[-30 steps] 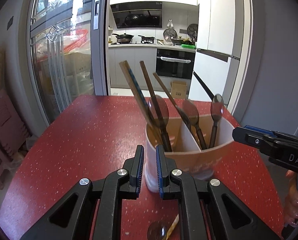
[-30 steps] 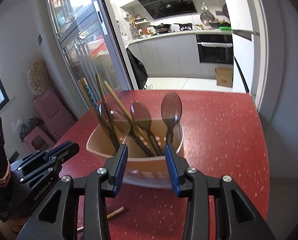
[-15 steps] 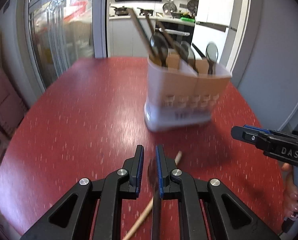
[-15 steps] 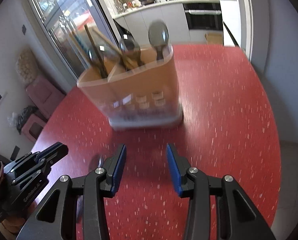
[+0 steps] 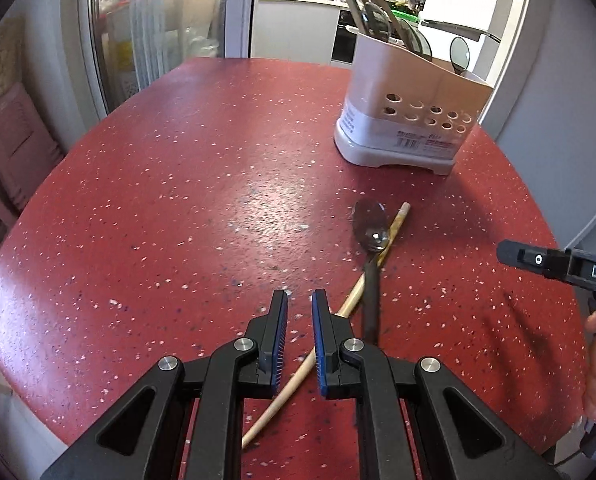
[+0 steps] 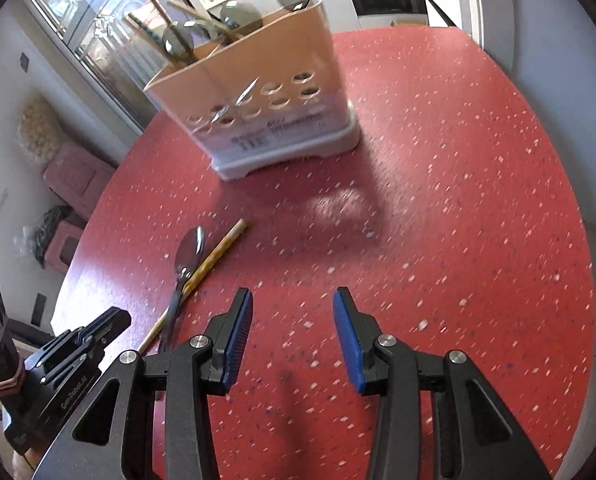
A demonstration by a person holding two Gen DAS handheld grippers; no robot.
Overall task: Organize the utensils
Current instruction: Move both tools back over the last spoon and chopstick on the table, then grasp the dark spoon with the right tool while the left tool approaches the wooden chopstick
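Note:
A beige and white utensil holder point(image 5: 410, 116) with chopsticks and spoons in it stands at the far right of the red table; it also shows in the right wrist view point(image 6: 266, 108). A dark-handled metal spoon point(image 5: 371, 236) lies across a wooden chopstick point(image 5: 338, 312) on the table; both show in the right wrist view, spoon point(image 6: 186, 260) and chopstick point(image 6: 214, 260). My left gripper point(image 5: 300, 300) hovers just left of them, jaws a narrow gap apart and empty. My right gripper point(image 6: 293, 300) is open and empty, right of them.
The red speckled table point(image 5: 178, 208) ends in a rounded edge near both grippers. A glass sliding door point(image 5: 158, 20) and a pink stool point(image 6: 78, 176) lie beyond the left side. The kitchen lies behind.
Both grippers have pulled back from the utensil holder and now look down at the table. The spoon and chopstick have come into full view.

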